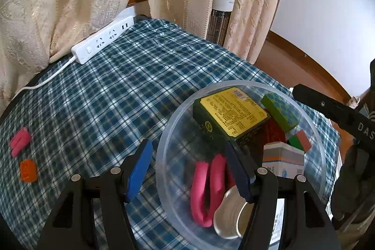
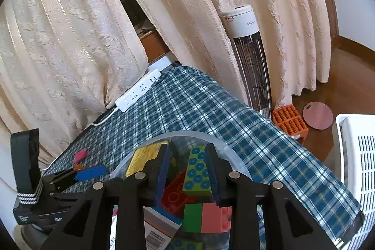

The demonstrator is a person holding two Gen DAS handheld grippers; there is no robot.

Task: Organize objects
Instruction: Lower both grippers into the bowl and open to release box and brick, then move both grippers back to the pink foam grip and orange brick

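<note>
A clear plastic bowl [image 1: 164, 142] stands on the plaid cloth and holds a yellow-labelled box [image 1: 232, 114], a green dotted block [image 1: 279, 111], a green-and-pink block [image 1: 301, 141], a white carton [image 1: 283, 162], a folded pink piece [image 1: 208, 186] and a shiny cup [image 1: 230, 214]. My left gripper [image 1: 189, 173] is open, its right finger inside the bowl beside the pink piece, its left finger outside the rim. My right gripper [image 2: 188, 171] is open above the bowl [image 2: 230, 154], fingers either side of the green dotted block [image 2: 198, 173]. Another pink piece [image 1: 20, 141] and an orange piece [image 1: 28, 170] lie on the cloth at the left.
A white power strip [image 1: 103, 39] with its cord lies at the table's far edge by cream curtains. A tower heater [image 2: 248, 55] stands behind the table. An orange massager [image 2: 289, 122], a round disc [image 2: 317, 115] and a white basket [image 2: 356, 165] are on the floor at the right.
</note>
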